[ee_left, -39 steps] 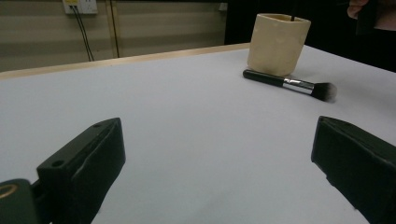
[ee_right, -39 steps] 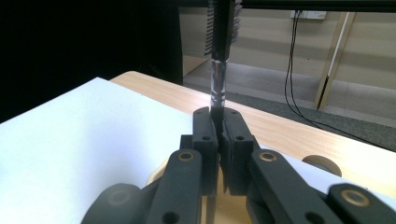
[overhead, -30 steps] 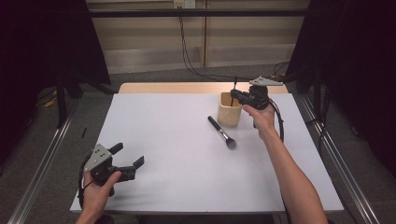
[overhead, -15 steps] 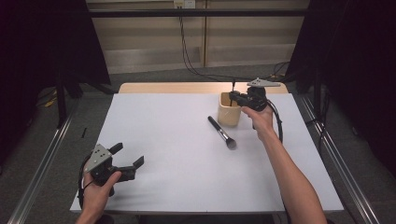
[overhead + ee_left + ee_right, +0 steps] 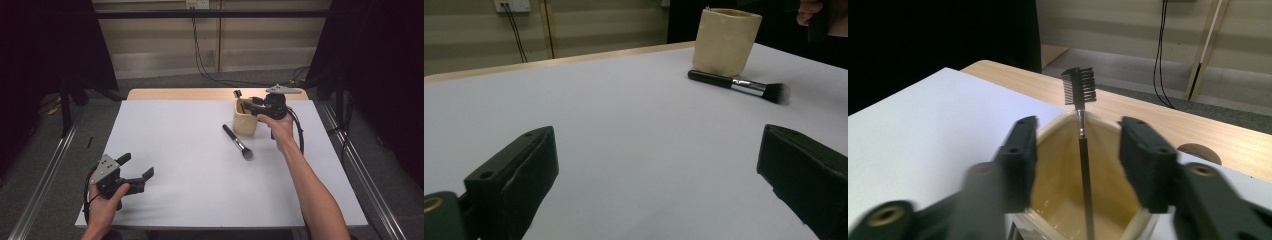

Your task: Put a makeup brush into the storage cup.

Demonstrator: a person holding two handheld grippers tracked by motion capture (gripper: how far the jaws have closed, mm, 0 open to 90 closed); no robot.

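Observation:
A cream cup [image 5: 245, 125] stands at the back right of the white table [image 5: 190, 165]. A thin comb-headed brush [image 5: 237, 95] stands upright in the cup, its comb head sticking above the rim. My right gripper [image 5: 251, 106] hovers at the cup's right rim, open. In the right gripper view the brush handle [image 5: 1082, 150] rises between the two spread jaws, touching neither, over the cup [image 5: 1058, 200]. A black makeup brush [image 5: 237, 141] lies flat on the table just in front of the cup. My left gripper [image 5: 137, 165] rests open and empty near the front left edge.
In the left gripper view the open left gripper [image 5: 654, 165] faces the cup [image 5: 726, 35] and the makeup brush [image 5: 739, 85] across bare white surface. A wooden strip [image 5: 200, 94] runs along the table's back edge. Metal rails flank both sides.
The comb brush's head sits a little further left and lower over the cup than before. The right gripper stays at the cup's rim. The left gripper has not moved.

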